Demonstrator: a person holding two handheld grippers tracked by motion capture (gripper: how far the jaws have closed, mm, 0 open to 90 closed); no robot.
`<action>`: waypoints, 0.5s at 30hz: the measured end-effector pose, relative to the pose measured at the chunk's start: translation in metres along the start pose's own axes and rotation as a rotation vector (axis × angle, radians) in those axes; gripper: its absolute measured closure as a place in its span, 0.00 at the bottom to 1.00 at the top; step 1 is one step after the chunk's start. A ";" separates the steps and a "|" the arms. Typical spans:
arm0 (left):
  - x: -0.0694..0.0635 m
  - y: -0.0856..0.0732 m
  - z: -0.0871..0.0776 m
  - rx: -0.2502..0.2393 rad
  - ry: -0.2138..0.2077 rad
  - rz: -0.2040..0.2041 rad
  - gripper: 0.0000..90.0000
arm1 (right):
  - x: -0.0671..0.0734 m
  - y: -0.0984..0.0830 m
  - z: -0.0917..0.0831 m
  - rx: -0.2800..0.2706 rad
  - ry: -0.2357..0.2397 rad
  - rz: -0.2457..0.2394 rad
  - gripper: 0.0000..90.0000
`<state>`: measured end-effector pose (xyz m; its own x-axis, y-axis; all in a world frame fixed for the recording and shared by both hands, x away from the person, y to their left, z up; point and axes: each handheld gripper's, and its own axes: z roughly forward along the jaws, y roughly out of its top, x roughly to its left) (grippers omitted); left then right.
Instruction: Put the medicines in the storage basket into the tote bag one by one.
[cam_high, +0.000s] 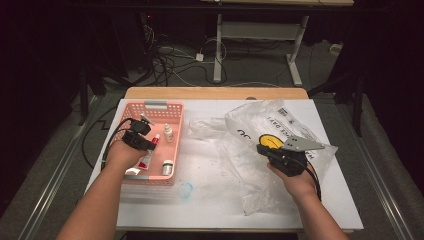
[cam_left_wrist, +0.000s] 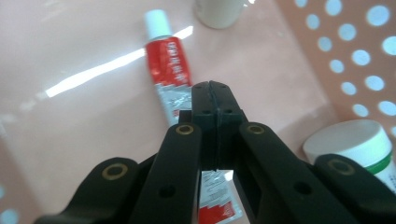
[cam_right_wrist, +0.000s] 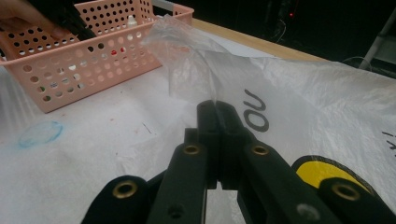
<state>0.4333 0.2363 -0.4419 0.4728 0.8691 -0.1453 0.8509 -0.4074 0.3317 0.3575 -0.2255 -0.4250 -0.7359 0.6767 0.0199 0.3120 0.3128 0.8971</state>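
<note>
While the right gripper (cam_high: 263, 149) pinches the thin edge of a clear plastic bag (cam_right_wrist: 196, 70) on the white table (cam_high: 210, 200), lifting it into a peak, the left gripper (cam_left_wrist: 210, 93) hangs over the pink basket (cam_high: 172, 107) with its jaws pressed together on nothing. A red-and-white tube (cam_left_wrist: 167, 70) lies flat on the basket floor directly under those closed jaws, its long axis running roughly along the gripper's line and its white cap pointing away. A white bottle (cam_left_wrist: 355, 142) stands just beside. The left hand is far nearer the tube.
</note>
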 end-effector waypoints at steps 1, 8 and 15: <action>0.002 -0.001 -0.002 -0.010 0.004 -0.011 0.98 | 0.000 0.000 -0.001 -0.001 0.000 -0.001 1.00; 0.009 0.000 0.000 -0.036 0.004 -0.074 0.63 | -0.001 0.000 -0.002 -0.004 -0.004 0.003 1.00; 0.004 0.004 0.021 0.068 0.033 -0.066 0.48 | -0.001 0.000 -0.001 -0.001 -0.005 0.005 1.00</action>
<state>0.4434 0.2319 -0.4610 0.4087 0.9029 -0.1334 0.8938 -0.3664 0.2586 0.3572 -0.2267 -0.4243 -0.7313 0.6817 0.0226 0.3151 0.3082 0.8976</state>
